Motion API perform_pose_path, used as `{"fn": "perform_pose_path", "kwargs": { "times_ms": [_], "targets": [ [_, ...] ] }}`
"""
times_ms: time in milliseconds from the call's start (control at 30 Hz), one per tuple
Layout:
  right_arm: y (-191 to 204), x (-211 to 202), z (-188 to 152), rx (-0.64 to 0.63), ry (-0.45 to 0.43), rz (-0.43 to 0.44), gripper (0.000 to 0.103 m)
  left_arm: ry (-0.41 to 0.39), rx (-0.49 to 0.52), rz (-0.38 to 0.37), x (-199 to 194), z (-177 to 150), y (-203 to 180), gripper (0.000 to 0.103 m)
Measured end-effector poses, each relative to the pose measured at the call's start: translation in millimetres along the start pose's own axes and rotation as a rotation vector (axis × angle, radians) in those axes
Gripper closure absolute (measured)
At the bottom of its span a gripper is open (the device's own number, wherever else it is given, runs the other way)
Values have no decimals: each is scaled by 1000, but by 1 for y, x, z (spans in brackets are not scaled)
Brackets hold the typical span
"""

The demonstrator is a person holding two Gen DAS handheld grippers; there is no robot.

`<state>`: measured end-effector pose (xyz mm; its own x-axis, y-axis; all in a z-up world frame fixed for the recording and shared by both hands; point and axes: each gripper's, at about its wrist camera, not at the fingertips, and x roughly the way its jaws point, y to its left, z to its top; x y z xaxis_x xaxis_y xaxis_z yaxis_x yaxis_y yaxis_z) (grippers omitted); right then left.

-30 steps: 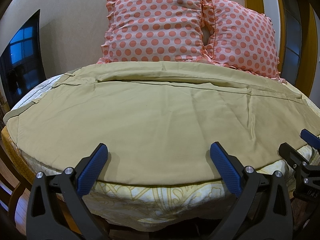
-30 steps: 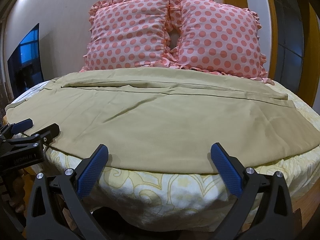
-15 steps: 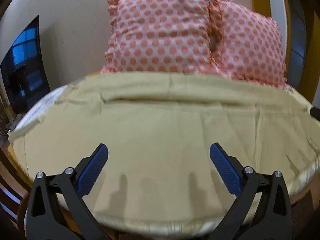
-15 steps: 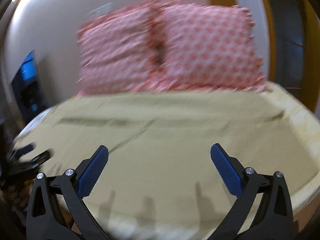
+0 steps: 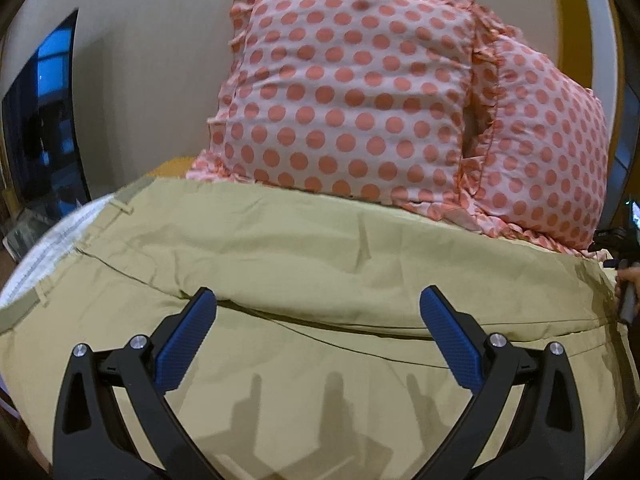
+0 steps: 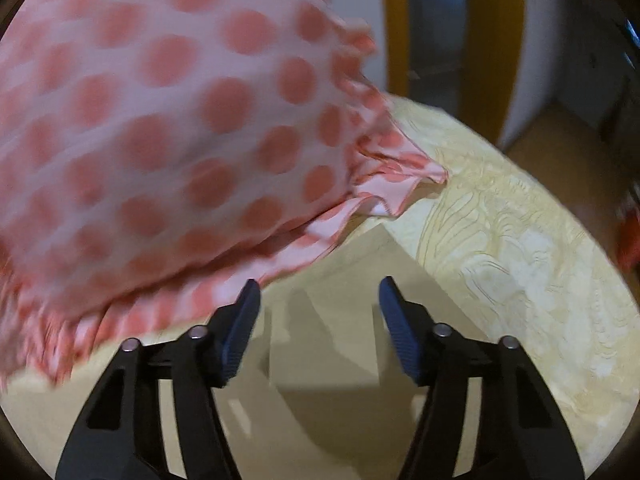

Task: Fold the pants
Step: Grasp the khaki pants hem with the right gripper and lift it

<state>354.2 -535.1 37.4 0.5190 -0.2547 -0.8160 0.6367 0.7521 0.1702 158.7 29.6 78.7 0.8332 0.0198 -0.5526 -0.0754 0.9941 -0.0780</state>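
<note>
Khaki pants (image 5: pixel 320 256) lie flat across the bed, waistband with belt loops at the left. My left gripper (image 5: pixel 318 316) is open and empty, hovering over the pants near the long seam between the two legs. My right gripper (image 6: pixel 320 304) is open, jaws partly narrowed, and empty, low over the far leg end of the pants (image 6: pixel 340 292) beside the pillow's frill. The right gripper also shows at the right edge of the left wrist view (image 5: pixel 624 264).
Two pink polka-dot pillows (image 5: pixel 360 96) stand against the wall behind the pants; one fills the left of the right wrist view (image 6: pixel 160 140). A pale yellow patterned bedsheet (image 6: pixel 520 248) lies to the right. A dark screen (image 5: pixel 40 120) stands at left.
Both grippers have moved forward from the bed's near edge over the pants. The right one has swung to the far right leg end by the pillow and its jaws have narrowed.
</note>
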Motion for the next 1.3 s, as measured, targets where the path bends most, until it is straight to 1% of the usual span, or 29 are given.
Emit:
{"fn": "perform_pose_path", "kwargs": {
  "times_ms": [33, 100, 167, 200, 233, 300, 333, 367, 400, 433, 467, 533, 633, 667, 733, 767, 833, 867, 900, 933, 967, 1033, 1100, 1133, 1167, 1200, 1233, 1300],
  "targets": [
    [1, 8, 3, 13, 13, -16, 48, 5, -5, -10, 4, -1, 1, 2],
    [5, 25, 9, 9, 34, -91, 48, 10, 0, -15, 10, -4, 0, 2],
    [12, 34, 9, -44, 15, -159, 50, 23, 11, -23, 14, -6, -2, 2],
    [16, 35, 8, -65, 11, -174, 50, 36, 13, -35, 16, -6, -2, 2],
    [17, 36, 7, -81, 0, -175, 51, 51, 10, -51, 19, -6, -1, 2],
    [14, 36, 2, -107, -16, -146, 54, 76, -8, -68, 25, -6, 2, 2],
    [10, 32, -2, -119, -22, -135, 62, 83, -19, -71, 26, -7, 4, 2],
    [5, 30, -4, -126, -26, -119, 74, 91, -32, -74, 28, -7, 6, 2],
    [-3, 26, -7, -124, -27, -80, 81, 96, -40, -75, 29, -7, 7, 2],
    [-13, 24, -10, -105, -17, -15, 91, 101, -53, -78, 30, -8, 9, 2],
    [-24, 19, -15, -84, -17, 40, 95, 104, -62, -81, 31, -8, 10, 2],
    [-37, 6, -23, -71, -26, 98, 97, 108, -83, -85, 32, -9, 14, 2],
    [-67, -28, -49, -45, -67, 213, 98, 110, -97, -87, 32, -8, 15, 2],
    [-76, -41, -56, -41, -82, 249, 99, 109, -99, -86, 32, -8, 16, 2],
    [-96, -79, -81, -30, -114, 327, 99, 105, -103, -85, 31, -8, 17, 2],
    [-107, -94, -90, -20, -123, 353, 99, 102, -104, -85, 31, -8, 17, 2],
    [-134, -124, -125, 22, -128, 396, 99, 99, -104, -82, 30, -8, 17, 2],
    [-143, -126, -135, 41, -126, 401, 99, 99, -104, -81, 30, -8, 17, 2],
    [-155, -131, -151, 74, -112, 407, 99, 100, -104, -83, 31, -7, 17, 2],
    [-163, -131, -162, 103, -86, 424, 98, 101, -105, -83, 31, -7, 17, 2],
    [-169, -128, -170, 150, -49, 460, 98, 101, -105, -85, 31, -7, 18, 2],
    [-177, -119, -173, 230, -10, 518, 97, 99, -100, -79, 30, -7, 17, 2],
    [-178, -115, -172, 293, 10, 547, 91, 81, -95, -63, 26, -8, 17, 2],
    [-178, -114, -171, 315, 16, 563, 77, 68, -92, -53, 22, -7, 17, 2],
    [-178, -112, -169, 344, 19, 590, 58, 54, -89, -44, 19, -7, 17, 2],
    [-179, -113, -171, 359, 19, 600, 49, 42, -86, -39, 14, -6, 18, 2],
    [-178, -111, -170, 382, 23, 609, 42, 32, -79, -37, 10, -5, 19, 2],
    [-178, -108, -167, 414, 18, 627, 42, 27, -62, -52, 2, 0, 22, 2]
  ]
}}
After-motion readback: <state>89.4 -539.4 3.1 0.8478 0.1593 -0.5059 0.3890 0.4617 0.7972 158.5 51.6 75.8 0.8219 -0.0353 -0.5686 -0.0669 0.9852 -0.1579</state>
